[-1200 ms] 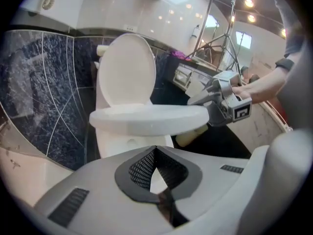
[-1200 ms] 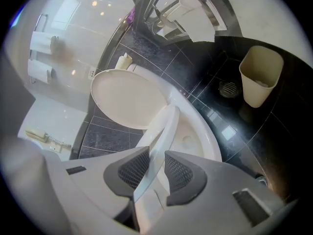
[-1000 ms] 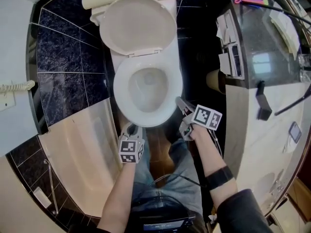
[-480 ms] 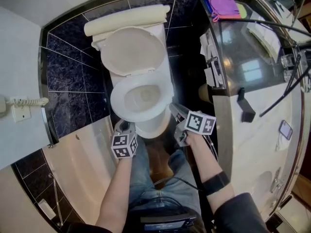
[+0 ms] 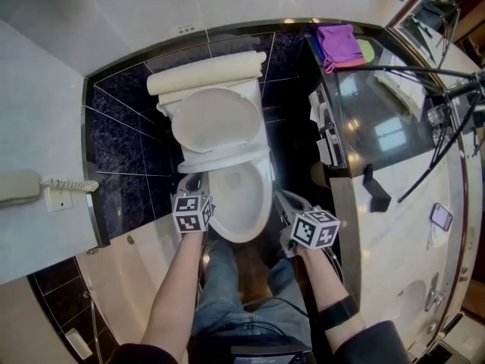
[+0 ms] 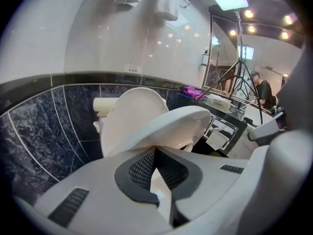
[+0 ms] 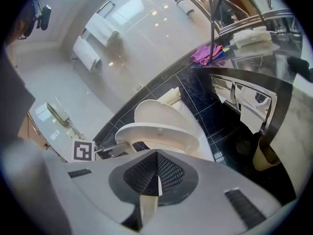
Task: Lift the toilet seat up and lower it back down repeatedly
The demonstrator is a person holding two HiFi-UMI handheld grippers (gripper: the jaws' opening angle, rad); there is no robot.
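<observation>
Bathroom: left claw (image 5: 192, 183) under half-raised toilet seat (image 5: 226, 160)

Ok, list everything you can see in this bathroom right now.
toilet: one, white, centre of the head view
seat: one, white, half raised
lid: one, white, upright against the tank
tank: one, cream, behind the lid
wall phone: one, cream, far left
cloth: one, purple, far end of the counter
counter: one, dark and glossy, right of the toilet
tripod: one, black, by the counter
towels: two, white, hung high up
legs: two, blue jeans, bottom centre
left hand-held gripper: one, grey, seemingly closed on the seat's rim
right hand-held gripper: one, grey, right of the toilet, jaws just closed, empty
</observation>
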